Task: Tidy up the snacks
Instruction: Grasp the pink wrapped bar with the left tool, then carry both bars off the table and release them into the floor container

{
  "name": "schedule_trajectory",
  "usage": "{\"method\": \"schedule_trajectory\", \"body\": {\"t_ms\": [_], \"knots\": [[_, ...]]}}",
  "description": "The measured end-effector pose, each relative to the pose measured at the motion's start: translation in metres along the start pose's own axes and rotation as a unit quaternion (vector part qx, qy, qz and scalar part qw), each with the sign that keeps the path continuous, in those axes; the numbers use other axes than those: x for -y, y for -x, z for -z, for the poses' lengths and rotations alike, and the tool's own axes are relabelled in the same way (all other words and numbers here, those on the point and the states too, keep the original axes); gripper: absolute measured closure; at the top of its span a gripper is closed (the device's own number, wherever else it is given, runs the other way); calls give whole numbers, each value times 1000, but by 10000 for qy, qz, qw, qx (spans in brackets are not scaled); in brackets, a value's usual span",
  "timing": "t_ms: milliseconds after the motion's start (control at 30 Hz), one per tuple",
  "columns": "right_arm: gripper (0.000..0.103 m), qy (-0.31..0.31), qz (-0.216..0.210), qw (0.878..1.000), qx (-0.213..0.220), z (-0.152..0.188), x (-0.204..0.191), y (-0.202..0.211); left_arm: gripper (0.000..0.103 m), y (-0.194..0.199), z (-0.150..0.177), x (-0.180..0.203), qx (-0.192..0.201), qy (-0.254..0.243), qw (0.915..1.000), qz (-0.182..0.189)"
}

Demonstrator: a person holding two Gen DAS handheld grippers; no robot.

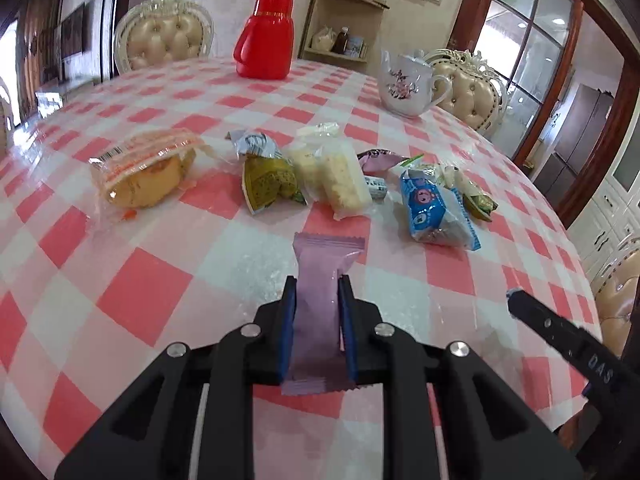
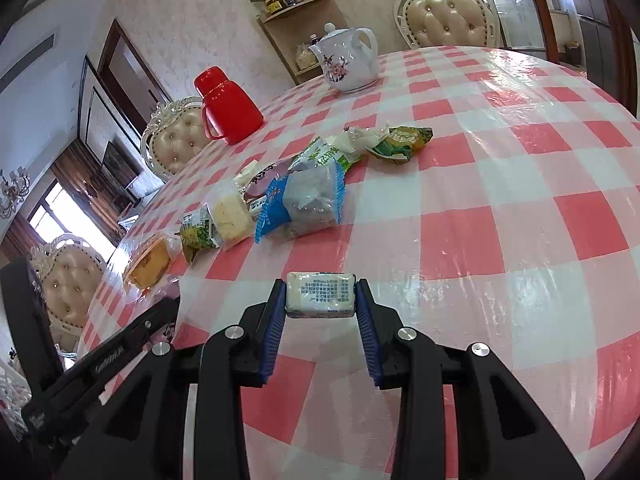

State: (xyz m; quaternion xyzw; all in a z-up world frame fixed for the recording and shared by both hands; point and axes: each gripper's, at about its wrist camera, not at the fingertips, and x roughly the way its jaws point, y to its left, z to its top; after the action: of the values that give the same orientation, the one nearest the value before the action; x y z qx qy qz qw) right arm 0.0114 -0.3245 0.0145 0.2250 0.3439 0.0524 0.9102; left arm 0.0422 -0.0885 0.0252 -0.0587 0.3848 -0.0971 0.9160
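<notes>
Left gripper (image 1: pixel 317 284): your jaws pinched the purple wafer packet (image 1: pixel 323 304) lengthwise, clear of the worktop (image 1: pixel 140 300).
Right gripper (image 2: pixel 321 294): your jaws pinched the white snack block (image 2: pixel 321 294) by its ends.
Snack row (image 1: pixel 348 184): it lay mid-worktop, likely your sorting line.
Room: bare cloth lay near you; the edge fell away right.

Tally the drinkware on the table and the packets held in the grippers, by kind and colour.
Red flask: 1
White teapot: 1
Purple packet, in the left gripper: 1
White packet, in the right gripper: 1
Total: 4
</notes>
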Motion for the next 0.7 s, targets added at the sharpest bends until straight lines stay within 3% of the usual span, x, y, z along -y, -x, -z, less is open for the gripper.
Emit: {"method": "schedule_trajectory", "body": {"t_ms": [267, 433, 700], "knots": [[68, -101, 52, 9999, -61, 12, -4, 8, 82, 26, 25, -5, 94, 23, 9999, 121], [68, -5, -328, 9994, -106, 39, -22, 28, 82, 52, 44, -7, 149, -42, 9997, 214], [68, 177, -508, 9983, -220, 62, -39, 44, 82, 81, 68, -10, 83, -181, 9998, 99]]}}
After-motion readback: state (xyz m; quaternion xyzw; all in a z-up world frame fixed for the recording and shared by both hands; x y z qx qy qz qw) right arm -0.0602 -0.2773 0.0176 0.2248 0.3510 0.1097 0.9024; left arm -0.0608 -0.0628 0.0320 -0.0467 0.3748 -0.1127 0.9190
